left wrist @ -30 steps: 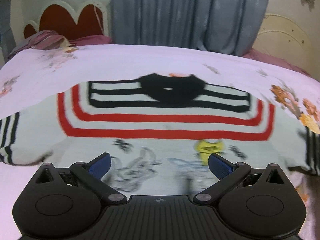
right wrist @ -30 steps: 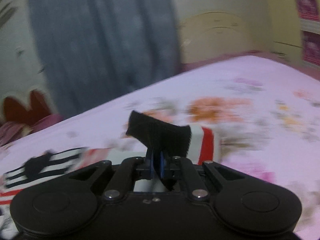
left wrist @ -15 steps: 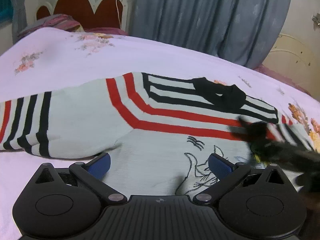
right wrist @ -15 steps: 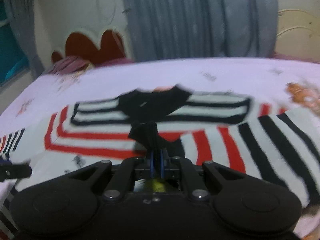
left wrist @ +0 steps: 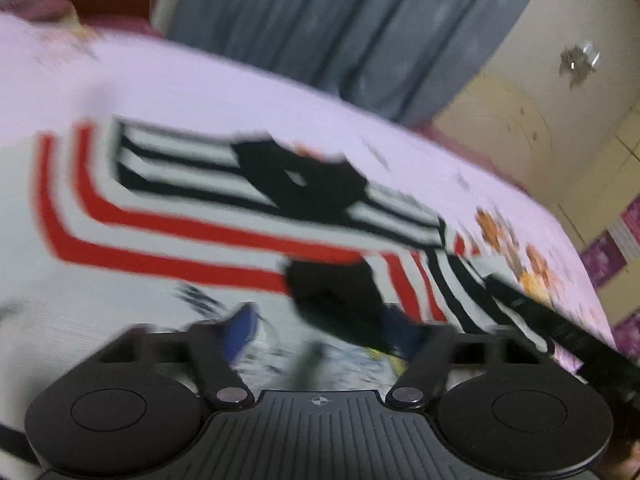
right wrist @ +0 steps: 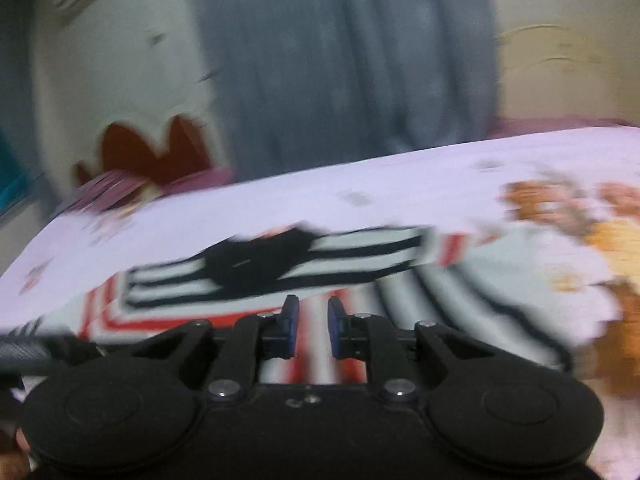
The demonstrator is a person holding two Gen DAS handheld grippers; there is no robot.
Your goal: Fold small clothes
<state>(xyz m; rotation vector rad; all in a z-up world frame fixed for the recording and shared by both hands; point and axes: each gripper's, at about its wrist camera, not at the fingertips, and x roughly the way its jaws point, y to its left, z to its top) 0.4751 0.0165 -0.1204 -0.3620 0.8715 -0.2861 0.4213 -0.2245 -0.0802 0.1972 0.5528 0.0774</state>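
A pink floral bedsheet (left wrist: 248, 92) carries the striped sweater (left wrist: 168, 248) spread ahead of both jaw pairs. Left gripper (left wrist: 320, 330) spread wide over the hem; right gripper (right wrist: 313, 326) narrowly parted, gripping nothing, above the folded-in sleeve (right wrist: 460, 300).

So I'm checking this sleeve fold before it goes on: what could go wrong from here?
1. The right claw is open with nothing in it, and the black cuff of the folded sleeve sits bunched on the sweater, so it may slide askew.
2. The left claw is open just above the printed front, so it could snag or drag the knit and wrinkle the fold.
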